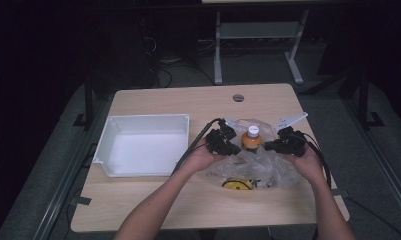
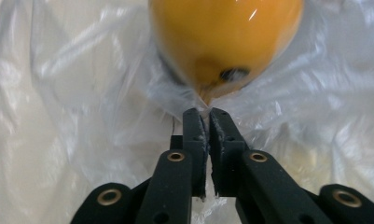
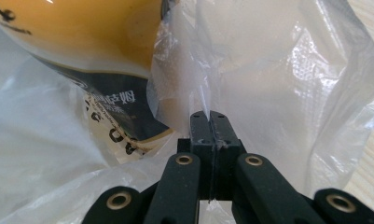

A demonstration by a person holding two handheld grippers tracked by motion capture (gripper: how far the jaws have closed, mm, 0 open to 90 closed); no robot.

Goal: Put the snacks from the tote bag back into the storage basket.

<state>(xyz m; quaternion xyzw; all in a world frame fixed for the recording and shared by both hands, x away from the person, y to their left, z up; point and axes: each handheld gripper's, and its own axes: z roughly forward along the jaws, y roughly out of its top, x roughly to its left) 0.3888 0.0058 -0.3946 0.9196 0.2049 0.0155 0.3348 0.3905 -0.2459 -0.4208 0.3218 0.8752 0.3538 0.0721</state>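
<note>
An orange bottle (image 1: 251,140) with a white cap stands inside a clear plastic bag (image 1: 268,165) at the table's middle right. My left gripper (image 1: 234,149) is at the bag's left edge, shut on a pinch of the film just under the bottle (image 2: 222,42); film shows between the jaws of the left gripper (image 2: 207,112). My right gripper (image 1: 269,146) is at the bag's right edge, the right gripper (image 3: 209,113) shut on a fold of the plastic bag (image 3: 278,84), with the bottle's labelled side (image 3: 86,42) close at its left.
A white rectangular bin (image 1: 143,145) sits on the wooden table (image 1: 188,205) to the left of my hands. A yellow and black object (image 1: 238,184) lies in the bag's near part. A round cable hole (image 1: 238,97) is near the far edge.
</note>
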